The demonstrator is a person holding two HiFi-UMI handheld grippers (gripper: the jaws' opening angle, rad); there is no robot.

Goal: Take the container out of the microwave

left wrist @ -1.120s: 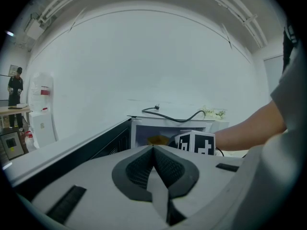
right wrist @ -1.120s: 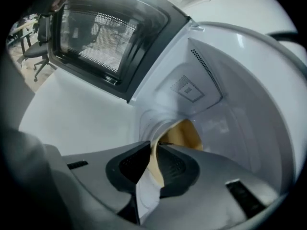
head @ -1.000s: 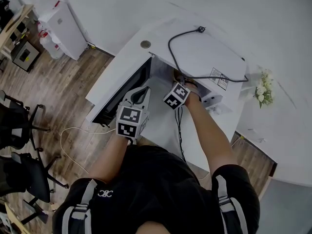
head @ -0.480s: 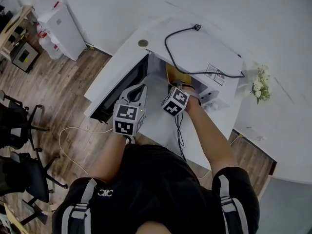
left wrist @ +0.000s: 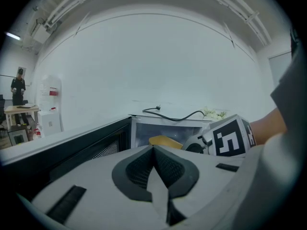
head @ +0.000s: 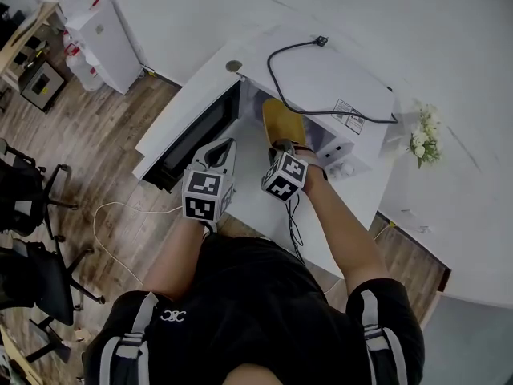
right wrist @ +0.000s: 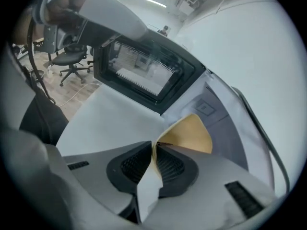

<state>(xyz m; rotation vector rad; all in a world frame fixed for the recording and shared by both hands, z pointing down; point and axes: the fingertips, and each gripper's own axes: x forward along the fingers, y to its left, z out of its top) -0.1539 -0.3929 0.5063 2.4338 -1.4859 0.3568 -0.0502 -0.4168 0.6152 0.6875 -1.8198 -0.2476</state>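
Note:
The white microwave [head: 337, 87] stands on the table with its dark door [head: 196, 131] swung open to the left. A yellow container [head: 280, 121] sticks partly out of the cavity, over the front edge. My right gripper [head: 281, 146] has the container's near rim between its jaws, which are closing, and the pads press on the rim [right wrist: 158, 143]. The container's yellow wall [right wrist: 192, 133] rises beyond the pads. My left gripper [head: 228, 146] is shut and empty, held beside the open door, left of the container [left wrist: 163, 141].
A black power cable [head: 304, 54] lies coiled on the microwave's top. White flowers [head: 423, 141] stand at the right. The white table [head: 256, 203] runs toward me. Office chairs [head: 32, 207] and a white cabinet [head: 100, 34] stand on the wooden floor at left.
My right gripper has drawn back toward me with the yellow container, which now shows outside the cavity. The left gripper has shifted slightly.

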